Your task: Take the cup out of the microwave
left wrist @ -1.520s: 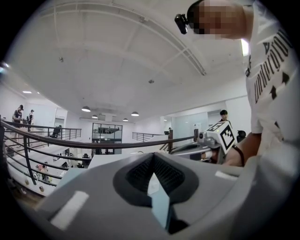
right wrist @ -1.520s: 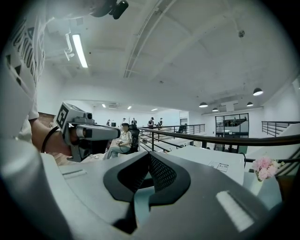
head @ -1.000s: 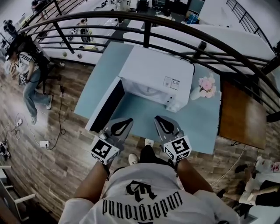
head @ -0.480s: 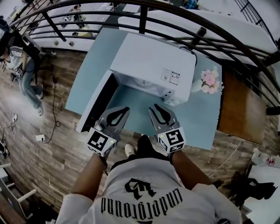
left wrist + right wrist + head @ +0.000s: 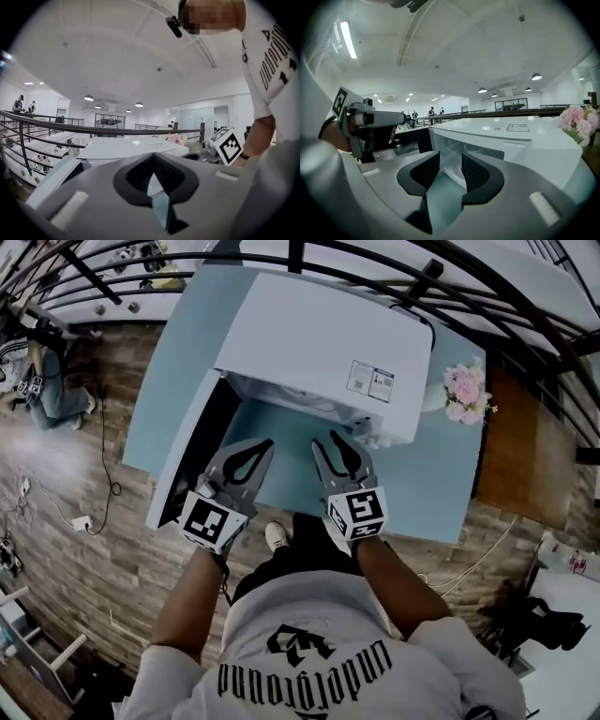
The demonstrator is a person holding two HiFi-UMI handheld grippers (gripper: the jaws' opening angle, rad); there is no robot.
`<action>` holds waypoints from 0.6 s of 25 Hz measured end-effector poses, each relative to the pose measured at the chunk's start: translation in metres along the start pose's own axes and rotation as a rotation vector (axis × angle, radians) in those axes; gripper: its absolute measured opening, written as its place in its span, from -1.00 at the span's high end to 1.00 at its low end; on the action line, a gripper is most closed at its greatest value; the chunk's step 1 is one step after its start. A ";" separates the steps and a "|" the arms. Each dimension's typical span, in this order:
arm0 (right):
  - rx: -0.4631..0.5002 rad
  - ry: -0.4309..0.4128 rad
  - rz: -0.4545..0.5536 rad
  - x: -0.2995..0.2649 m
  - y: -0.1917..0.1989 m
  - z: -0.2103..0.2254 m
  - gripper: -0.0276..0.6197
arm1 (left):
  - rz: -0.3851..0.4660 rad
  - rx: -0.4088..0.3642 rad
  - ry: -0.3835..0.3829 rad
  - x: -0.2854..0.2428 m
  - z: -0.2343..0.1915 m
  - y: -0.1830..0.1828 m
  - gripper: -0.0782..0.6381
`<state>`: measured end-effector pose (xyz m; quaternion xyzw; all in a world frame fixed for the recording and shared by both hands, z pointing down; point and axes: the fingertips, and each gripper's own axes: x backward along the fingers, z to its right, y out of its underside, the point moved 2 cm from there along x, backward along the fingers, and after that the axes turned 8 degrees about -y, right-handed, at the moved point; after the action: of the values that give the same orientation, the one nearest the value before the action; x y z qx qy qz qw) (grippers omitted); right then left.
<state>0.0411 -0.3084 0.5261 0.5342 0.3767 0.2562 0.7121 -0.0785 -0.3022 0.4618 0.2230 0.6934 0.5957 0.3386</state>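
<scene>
A white microwave stands on a light blue table with its door swung open to the left. Both grippers hover over the table just in front of the cavity. My left gripper is shut, its tips meeting with nothing between them. My right gripper points at the cavity's right half; its jaws are opening and nothing is between them. In the right gripper view a pale rounded shape shows inside the cavity; I cannot tell whether it is the cup.
A vase of pink flowers stands right of the microwave. A dark curved railing runs behind the table, and a brown wooden table adjoins on the right. Bare blue tabletop lies under the grippers.
Both grippers have moved forward and down towards the microwave's opening. The right gripper's jaws, shut a second ago, now stand apart. The left gripper's jaws stay shut.
</scene>
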 end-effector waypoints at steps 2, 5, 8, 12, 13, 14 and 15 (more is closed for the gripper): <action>-0.004 0.018 -0.014 -0.009 0.013 0.010 0.54 | -0.007 0.000 0.004 -0.012 -0.005 0.011 0.64; -0.005 0.033 -0.029 -0.025 0.027 0.021 0.53 | -0.014 0.001 0.006 -0.026 -0.013 0.024 0.64; -0.009 0.046 -0.041 -0.039 0.038 0.028 0.53 | -0.019 0.003 0.005 -0.036 -0.019 0.035 0.64; -0.031 0.078 -0.044 -0.058 0.052 0.041 0.53 | -0.023 0.004 0.005 -0.051 -0.025 0.052 0.64; -0.045 0.086 -0.045 -0.063 0.055 0.045 0.53 | -0.025 0.004 0.001 -0.054 -0.027 0.056 0.64; -0.061 0.093 -0.046 -0.067 0.059 0.048 0.53 | -0.026 0.006 -0.005 -0.057 -0.030 0.060 0.64; -0.075 0.101 -0.047 -0.072 0.062 0.051 0.53 | -0.028 0.010 -0.012 -0.060 -0.034 0.063 0.64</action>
<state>0.0424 -0.3740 0.6116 0.4847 0.4146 0.2799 0.7175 -0.0690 -0.3558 0.5379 0.2186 0.6974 0.5860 0.3500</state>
